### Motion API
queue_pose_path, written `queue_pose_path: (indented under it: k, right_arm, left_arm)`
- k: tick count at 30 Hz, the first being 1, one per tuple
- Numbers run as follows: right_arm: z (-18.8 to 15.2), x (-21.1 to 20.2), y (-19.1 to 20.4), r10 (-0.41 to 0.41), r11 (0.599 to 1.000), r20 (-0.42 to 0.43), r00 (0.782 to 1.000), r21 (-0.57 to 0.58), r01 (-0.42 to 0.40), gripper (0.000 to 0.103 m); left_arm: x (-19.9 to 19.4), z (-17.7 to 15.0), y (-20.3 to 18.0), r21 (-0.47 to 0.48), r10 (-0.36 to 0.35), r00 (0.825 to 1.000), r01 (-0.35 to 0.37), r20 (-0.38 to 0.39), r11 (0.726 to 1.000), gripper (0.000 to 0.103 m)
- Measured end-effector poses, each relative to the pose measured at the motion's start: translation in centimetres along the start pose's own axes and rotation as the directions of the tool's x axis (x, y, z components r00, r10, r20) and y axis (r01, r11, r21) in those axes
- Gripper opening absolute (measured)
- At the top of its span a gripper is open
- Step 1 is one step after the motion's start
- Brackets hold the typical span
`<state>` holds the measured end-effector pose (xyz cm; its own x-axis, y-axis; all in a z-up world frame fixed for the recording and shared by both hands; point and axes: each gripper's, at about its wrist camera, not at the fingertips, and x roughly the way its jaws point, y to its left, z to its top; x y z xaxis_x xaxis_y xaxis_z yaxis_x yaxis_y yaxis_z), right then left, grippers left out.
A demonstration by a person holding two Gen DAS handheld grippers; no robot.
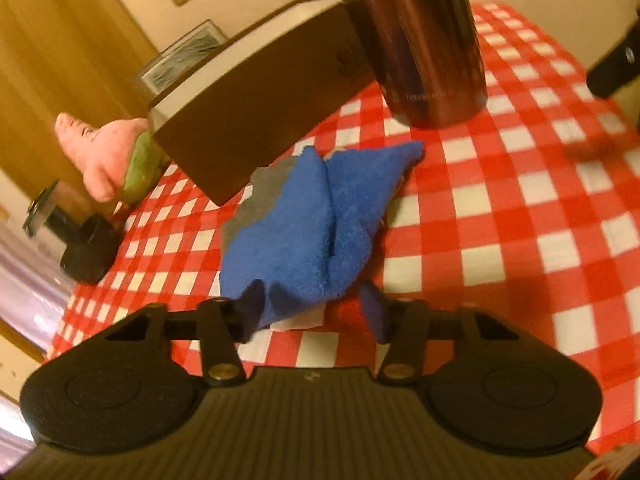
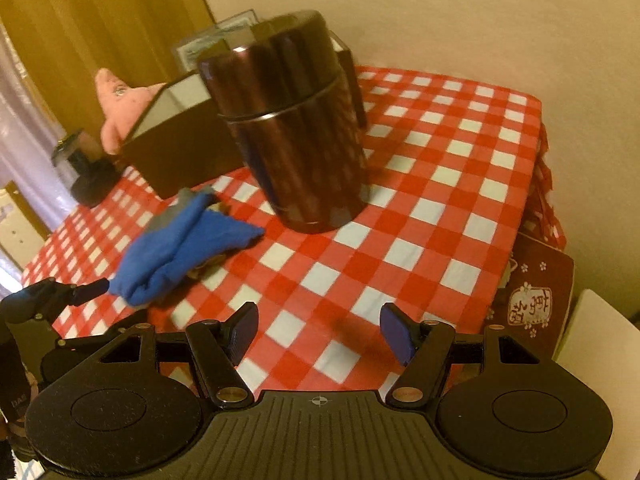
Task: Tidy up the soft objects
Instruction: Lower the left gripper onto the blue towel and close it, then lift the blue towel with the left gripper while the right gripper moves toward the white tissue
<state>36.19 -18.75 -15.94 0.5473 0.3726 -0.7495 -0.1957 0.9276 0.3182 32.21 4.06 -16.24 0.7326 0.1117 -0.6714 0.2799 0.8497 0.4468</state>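
A crumpled blue cloth (image 1: 304, 220) with a grey patch lies on the red-and-white checked tablecloth (image 1: 500, 220). My left gripper (image 1: 316, 312) is open, its jaws spread around the cloth's near end. The cloth also shows in the right wrist view (image 2: 176, 244), with the left gripper's fingertips (image 2: 90, 288) at its near edge. My right gripper (image 2: 318, 334) is open and empty above the tablecloth (image 2: 440, 184), to the right of the cloth. A pink and green plush toy (image 1: 108, 152) lies behind a brown box (image 1: 256, 116); both show in the right wrist view, toy (image 2: 116, 108) and box (image 2: 180, 140).
A tall dark-red metal canister (image 1: 420, 40) stands just beyond the cloth; it also shows in the right wrist view (image 2: 296, 128). A black-based object (image 1: 86, 248) stands at the table's left edge. A dark-red printed cushion (image 2: 536, 300) sits beyond the table's right edge.
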Motion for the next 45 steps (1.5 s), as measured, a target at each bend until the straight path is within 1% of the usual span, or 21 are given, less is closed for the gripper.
queue_pose_path:
  k: [1,2,3,7,10,13,16,19,21,23,24,25,28,31,34,36,38,39,40,42,45]
  right_arm:
    - [0.1,0.2,-0.2,-0.002,1.000,-0.003,1.000,0.007,0.002,0.067]
    - [0.2,0.4,-0.5,-0.003,1.000,-0.005,1.000,0.013,0.003,0.067]
    - [0.3,0.6,-0.7,-0.005,1.000,-0.007,1.000,0.018,0.005,0.067]
    - [0.9,1.2,-1.6,-0.004,1.000,-0.019,1.000,0.030,0.004,0.067]
    - [1.6,1.4,-1.9,0.011,1.000,-0.017,1.000,0.023,-0.011,0.067]
    - [2.8,1.6,-2.0,0.036,0.999,-0.015,0.999,-0.005,-0.036,0.067]
    - [4.0,1.6,-2.1,0.073,0.997,-0.014,0.997,-0.035,-0.073,0.067]
    - [5.0,1.4,-2.3,0.114,0.990,-0.018,0.993,-0.079,-0.115,0.067]
    - [5.5,1.6,-2.4,0.139,0.985,-0.030,0.990,-0.103,-0.141,0.067]
    - [5.9,1.7,-2.5,0.166,0.977,-0.042,0.985,-0.126,-0.170,0.067]
    - [6.1,1.9,-2.5,0.179,0.973,-0.050,0.982,-0.139,-0.185,0.067]
    - [6.2,2.0,-2.4,0.193,0.968,-0.059,0.979,-0.151,-0.200,0.067]
    - [6.2,2.7,-2.2,0.228,0.951,-0.093,0.969,-0.191,-0.242,0.067]
    - [6.0,3.2,-1.7,0.261,0.932,-0.135,0.956,-0.222,-0.286,0.067]
    - [5.6,3.7,-1.1,0.294,0.908,-0.174,0.940,-0.256,-0.331,0.067]
    - [5.3,4.0,-0.8,0.307,0.896,-0.193,0.932,-0.271,-0.351,0.067]
    - [4.9,4.4,-0.4,0.316,0.889,-0.214,0.924,-0.273,-0.367,0.067]
    - [4.8,4.5,-0.3,0.319,0.886,-0.222,0.921,-0.276,-0.373,0.067]
    - [4.6,4.7,-0.1,0.320,0.883,-0.228,0.920,-0.281,-0.377,0.067]
    - [4.4,4.9,0.3,0.319,0.880,-0.235,0.918,-0.287,-0.379,0.067]
    - [4.2,5.1,0.7,0.308,0.882,-0.236,0.922,-0.293,-0.369,0.067]
  left_arm:
    - [0.1,0.1,0.1,0.007,-0.002,1.000,0.002,0.003,1.000,0.028]
    - [0.2,0.2,0.3,0.007,-0.012,1.000,0.012,0.005,1.000,0.014]
    - [0.3,0.4,0.5,0.000,-0.024,1.000,0.024,0.007,1.000,0.011]
    - [-0.2,1.9,2.8,-0.070,-0.043,0.998,0.046,0.044,0.997,0.008]
    - [-0.8,3.4,5.9,-0.184,-0.032,0.996,0.046,0.078,0.982,0.008]
    - [-1.8,4.9,9.2,-0.317,0.017,0.994,0.018,0.108,0.948,0.007]
    - [-4.3,6.0,11.8,-0.437,0.079,0.986,-0.008,0.145,0.899,0.007]
    - [-7.1,6.2,13.1,-0.523,0.140,0.978,-0.038,0.157,0.851,0.007]
    - [-8.9,5.9,13.3,-0.560,0.182,0.973,-0.071,0.145,0.826,0.007]
    - [-10.8,5.2,12.9,-0.590,0.231,0.966,-0.120,0.116,0.798,0.007]
    - [-11.5,4.8,12.8,-0.607,0.249,0.963,-0.138,0.101,0.783,0.007]
    - [-12.3,4.2,12.7,-0.631,0.261,0.961,-0.150,0.087,0.762,0.007]
    - [-14.6,2.3,11.6,-0.700,0.269,0.962,-0.162,0.045,0.696,0.007]
    - [-16.3,0.8,9.8,-0.725,0.271,0.963,-0.199,-0.018,0.660,0.007]
    - [-17.5,-0.5,8.1,-0.744,0.259,0.963,-0.229,-0.078,0.628,0.007]
    - [-17.7,-1.3,7.1,-0.762,0.233,0.966,-0.237,-0.115,0.602,0.007]
    - [-17.5,-2.1,6.2,-0.776,0.201,0.969,-0.235,-0.142,0.585,0.007]
    - [-17.0,-2.4,5.8,-0.786,0.180,0.972,-0.227,-0.149,0.575,0.007]
    - [-16.5,-2.7,5.6,-0.791,0.167,0.974,-0.220,-0.151,0.570,0.007]
    - [-14.6,-3.2,4.9,-0.794,0.143,0.974,-0.227,-0.177,0.564,0.007]
    - [-10.9,-3.9,4.1,-0.804,0.089,0.977,-0.212,-0.196,0.556,0.007]
